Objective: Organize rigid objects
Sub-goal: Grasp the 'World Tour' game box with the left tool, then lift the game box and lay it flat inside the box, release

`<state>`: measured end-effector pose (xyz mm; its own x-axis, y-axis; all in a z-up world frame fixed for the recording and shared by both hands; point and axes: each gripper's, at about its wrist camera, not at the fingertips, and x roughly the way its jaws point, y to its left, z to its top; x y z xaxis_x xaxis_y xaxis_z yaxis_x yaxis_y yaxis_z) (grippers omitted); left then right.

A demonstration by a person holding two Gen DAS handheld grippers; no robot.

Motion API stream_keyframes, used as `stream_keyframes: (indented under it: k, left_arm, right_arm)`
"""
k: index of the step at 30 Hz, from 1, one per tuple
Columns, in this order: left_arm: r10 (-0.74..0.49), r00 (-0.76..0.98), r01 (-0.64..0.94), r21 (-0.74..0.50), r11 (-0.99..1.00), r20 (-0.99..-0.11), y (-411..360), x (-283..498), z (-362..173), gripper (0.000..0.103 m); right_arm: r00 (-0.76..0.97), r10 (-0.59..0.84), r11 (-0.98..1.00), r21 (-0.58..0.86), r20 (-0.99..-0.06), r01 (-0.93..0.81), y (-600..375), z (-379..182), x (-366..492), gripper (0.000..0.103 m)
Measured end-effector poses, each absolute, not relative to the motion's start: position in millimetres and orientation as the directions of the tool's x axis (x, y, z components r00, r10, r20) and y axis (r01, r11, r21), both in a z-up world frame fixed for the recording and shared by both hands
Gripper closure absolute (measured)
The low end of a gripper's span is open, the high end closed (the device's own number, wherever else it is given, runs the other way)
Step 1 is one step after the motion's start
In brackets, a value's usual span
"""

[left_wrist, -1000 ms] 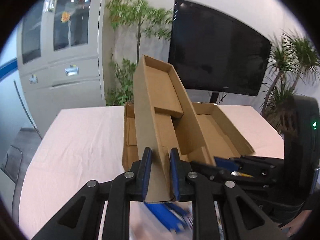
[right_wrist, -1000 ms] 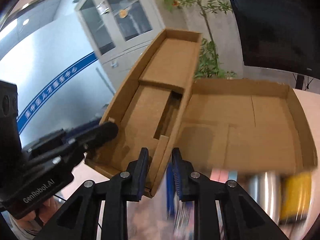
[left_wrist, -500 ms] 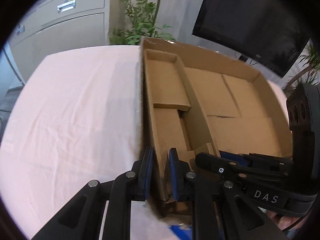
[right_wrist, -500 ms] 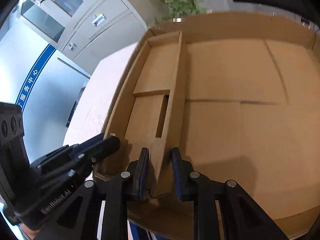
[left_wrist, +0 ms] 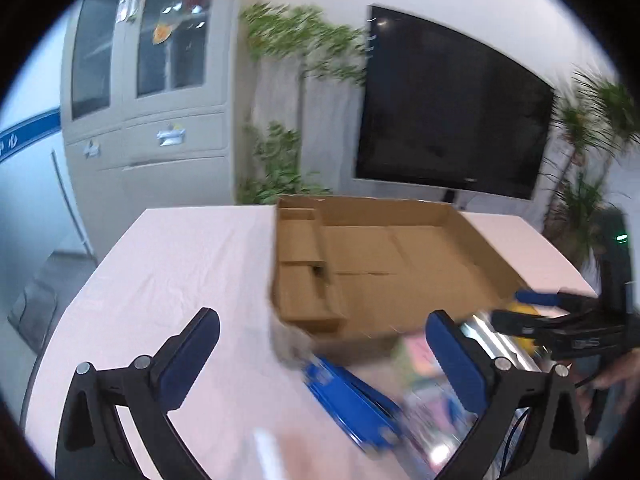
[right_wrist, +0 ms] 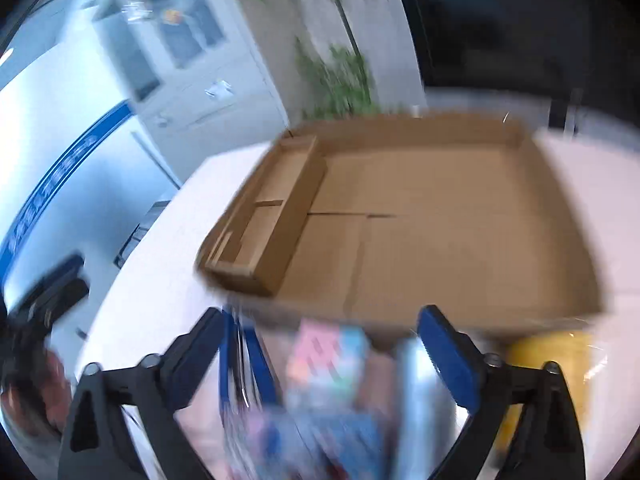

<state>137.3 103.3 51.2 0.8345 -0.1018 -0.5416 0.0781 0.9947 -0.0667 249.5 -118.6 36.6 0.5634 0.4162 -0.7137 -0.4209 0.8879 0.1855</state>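
Cardboard tray [left_wrist: 384,264] is seen lying flat on the pink-clothed table [left_wrist: 192,264], ahead of both sets of jaws and touched by neither. A narrow insert [right_wrist: 276,216] is seated along its left wall. Left gripper [left_wrist: 320,344] is held wide apart, gripping nothing; right gripper [right_wrist: 324,344] likewise. Blurred items, including a blue object [left_wrist: 352,400], are noted between the jaws, nearer than the tray.

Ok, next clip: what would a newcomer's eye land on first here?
The big open cardboard box lying flat in the middle of the pink table, a narrow cardboard insert along its left side. Then both hand-held grippers, left and right, wide open and empty over blurred clutter in front of the box.
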Motion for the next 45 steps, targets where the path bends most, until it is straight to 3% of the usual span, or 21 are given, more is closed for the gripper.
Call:
stream_keyframes:
  k: [3,6,10,13,14,16,21,27,30,34,38,41,45]
  left_arm:
    - [-0.133,0.804,0.095,-0.096,0.991,-0.580,72.0,106.1,31.7,0.001]
    - [-0.225,0.731,0.146,-0.174,0.974,-0.644,44.6,94.6,4.2,0.001]
    - [-0.337,0.599,0.160,-0.303,0.939,-0.727,24.0,105.9,-41.8,0.001]
    - [-0.363,0.511,0.114,-0.357,0.927,-0.779,20.7,123.0,-70.7,0.002]
    - [-0.379,0.490,0.109,-0.376,0.920,-0.785,22.1,122.8,-75.5,0.004]
    - [-0.424,0.439,0.121,-0.415,0.902,-0.792,18.4,127.9,-84.8,0.013]
    - [-0.342,0.446,0.107,-0.330,0.938,-0.827,15.4,114.5,-88.3,0.028]
    - [-0.320,0.484,0.094,-0.315,0.944,-0.815,16.5,110.7,-89.5,0.031]
    - [-0.268,0.522,0.078,-0.268,0.960,-0.810,12.6,107.3,-77.9,0.039]
    - [-0.235,0.633,0.096,-0.226,0.969,-0.738,18.8,98.4,-29.8,0.042]
    - [-0.196,0.757,0.136,-0.143,0.980,-0.624,16.3,106.2,39.5,0.042]
    - [-0.219,0.803,0.170,-0.140,0.975,-0.554,18.0,129.7,89.4,0.042]
    - [-0.231,0.837,0.194,-0.126,0.973,-0.495,19.4,166.4,148.3,0.042]
  right_arm:
    - [0.626,0.406,0.870,0.073,-0.666,-0.487,-151.1,44.2,171.6,0.000]
    - [0.570,0.446,0.829,0.078,-0.690,-0.553,-146.2,19.1,102.7,0.000]
    - [0.489,0.450,0.811,0.114,-0.747,-0.573,-142.4,-29.4,80.5,0.002]
    - [0.460,0.456,0.796,0.117,-0.762,-0.594,-132.7,-61.4,79.1,0.008]
    - [0.487,0.427,0.811,0.083,-0.762,-0.580,-127.9,-68.9,82.8,0.014]
    - [0.503,0.403,0.828,0.070,-0.765,-0.556,-123.5,-79.9,94.4,0.017]
    - [0.453,0.370,0.827,0.066,-0.811,-0.558,-101.8,-109.9,89.3,0.016]
    - [0.467,0.370,0.848,0.085,-0.803,-0.524,-87.8,-121.3,100.7,0.012]
    - [0.486,0.348,0.862,0.070,-0.801,-0.502,-74.6,-114.5,114.7,0.014]
    - [0.540,0.345,0.874,0.053,-0.767,-0.482,-71.1,-88.0,93.9,0.025]
    - [0.663,0.379,0.885,0.043,-0.646,-0.464,-67.8,-36.2,91.0,0.025]
    - [0.752,0.396,0.893,0.031,-0.527,-0.449,-62.0,23.8,99.7,0.025]
    - [0.807,0.388,0.905,0.018,-0.444,-0.425,-56.2,80.0,121.6,0.025]
